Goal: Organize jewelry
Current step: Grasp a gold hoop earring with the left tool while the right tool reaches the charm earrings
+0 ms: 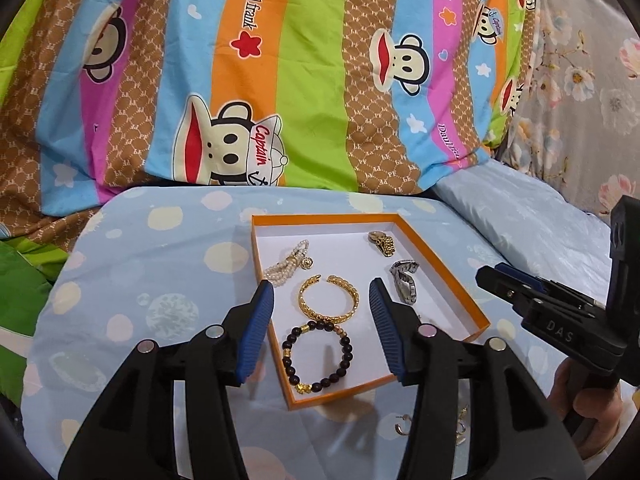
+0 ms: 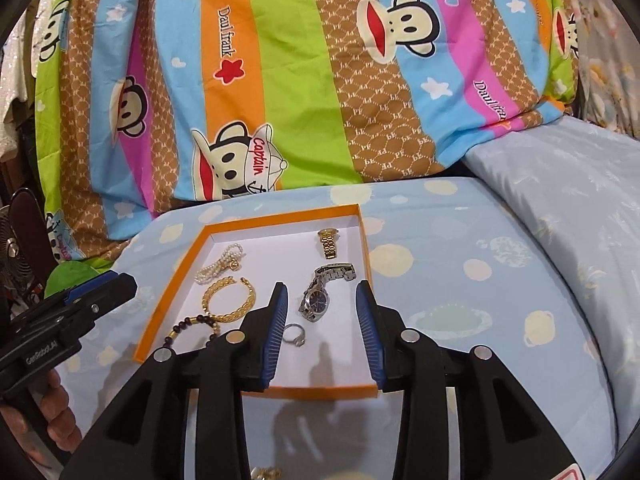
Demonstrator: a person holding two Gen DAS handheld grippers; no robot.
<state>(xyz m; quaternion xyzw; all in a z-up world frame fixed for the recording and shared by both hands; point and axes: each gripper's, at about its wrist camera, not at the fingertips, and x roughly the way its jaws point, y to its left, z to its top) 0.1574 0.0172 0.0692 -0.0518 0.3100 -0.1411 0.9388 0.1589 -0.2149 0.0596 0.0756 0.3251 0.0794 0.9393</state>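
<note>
A bed [image 1: 160, 264] fills the scene, covered by a pale blue sheet printed with cream dots and planets. Ahead of the gripper, a striped quilt [image 1: 304, 80] is piled high, in orange, green, pink, blue and brown bands with cartoon monkeys. To its right lies a light blue pillow [image 2: 560, 216], and beyond that hangs grey floral cloth [image 1: 580, 60]. At far left, a fan [image 2: 16, 256] stands in shadow. Light is soft and even.
</note>
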